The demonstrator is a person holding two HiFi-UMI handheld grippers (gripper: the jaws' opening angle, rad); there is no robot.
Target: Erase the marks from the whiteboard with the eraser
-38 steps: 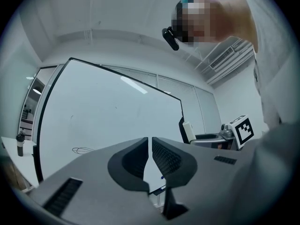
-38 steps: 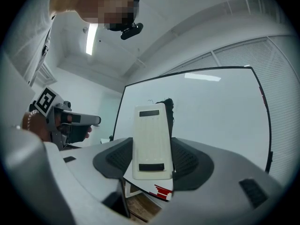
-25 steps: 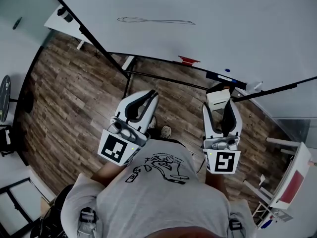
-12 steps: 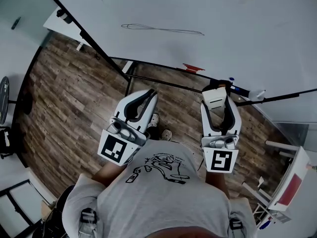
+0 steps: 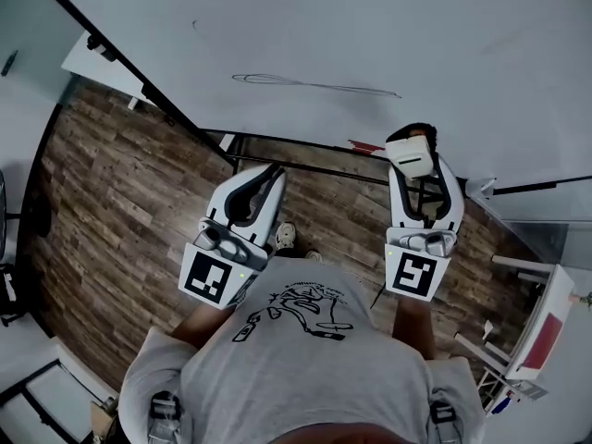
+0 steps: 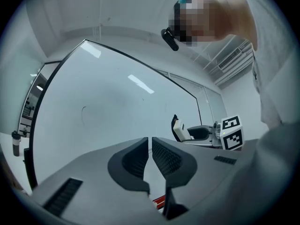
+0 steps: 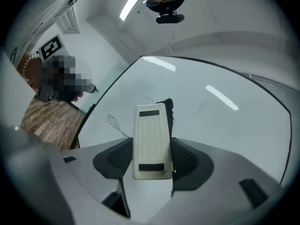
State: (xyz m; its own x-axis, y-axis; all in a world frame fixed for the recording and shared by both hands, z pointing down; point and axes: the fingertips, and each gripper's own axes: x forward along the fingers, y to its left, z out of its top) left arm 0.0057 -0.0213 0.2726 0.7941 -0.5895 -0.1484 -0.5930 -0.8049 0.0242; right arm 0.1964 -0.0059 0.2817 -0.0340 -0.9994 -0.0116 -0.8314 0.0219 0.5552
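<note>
The whiteboard fills the top of the head view, with a long thin pen mark across it that ends in a loop at the left. My right gripper is shut on the white eraser, whose black felt faces the board. It is held at the board's lower edge, below and right of the mark's right end. In the right gripper view the eraser stands between the jaws, the looped mark to its left. My left gripper hangs lower over the floor, shut on nothing.
A black tray rail runs under the board with a red object on it. Wood floor lies below. A white cart stands at the right. A second, small mark shows on the board in the left gripper view.
My right gripper has risen with the eraser from the tray rail up to the board's lower edge. The left gripper has barely moved.
</note>
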